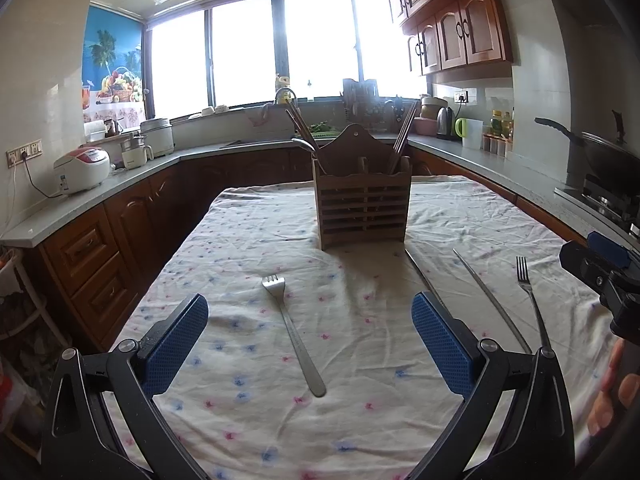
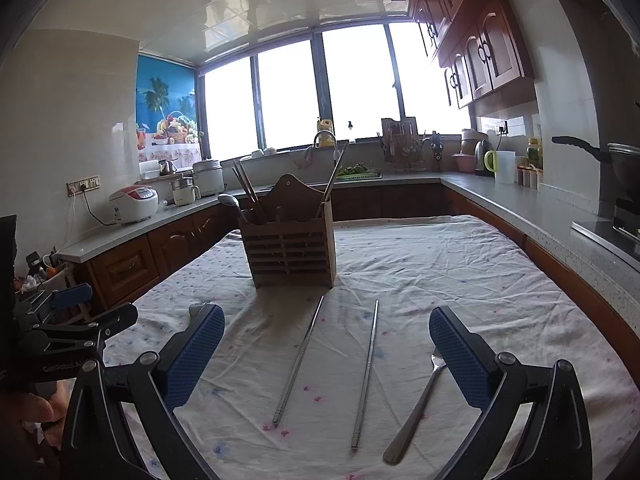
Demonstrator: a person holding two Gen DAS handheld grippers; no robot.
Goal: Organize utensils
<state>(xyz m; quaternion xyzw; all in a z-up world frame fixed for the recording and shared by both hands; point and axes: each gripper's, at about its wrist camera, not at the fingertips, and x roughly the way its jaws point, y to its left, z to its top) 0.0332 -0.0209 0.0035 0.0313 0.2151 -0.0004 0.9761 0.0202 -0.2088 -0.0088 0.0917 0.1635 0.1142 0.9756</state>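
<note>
A wooden utensil holder [image 1: 363, 208] [image 2: 291, 254] stands mid-table on a floral cloth [image 1: 240, 240], with a spoon and chopsticks in it. In the left wrist view a steel fork [image 1: 294, 330] lies between the fingers of my open, empty left gripper [image 1: 310, 344]. Two metal chopsticks [image 1: 490, 300] and a second fork [image 1: 532, 304] lie to its right. In the right wrist view my open, empty right gripper [image 2: 327, 354] hovers over the two chopsticks [image 2: 298, 362] [image 2: 366, 374]. The second fork [image 2: 418, 408] lies by its right finger. The left gripper [image 2: 72, 320] shows at far left.
Kitchen counters [image 1: 100, 196] surround the table, with a rice cooker [image 1: 82, 170] on the left, a kettle [image 1: 444, 122] at back right and a wok on a stove [image 1: 600, 156] on the right. The right gripper [image 1: 604, 272] shows at the right edge.
</note>
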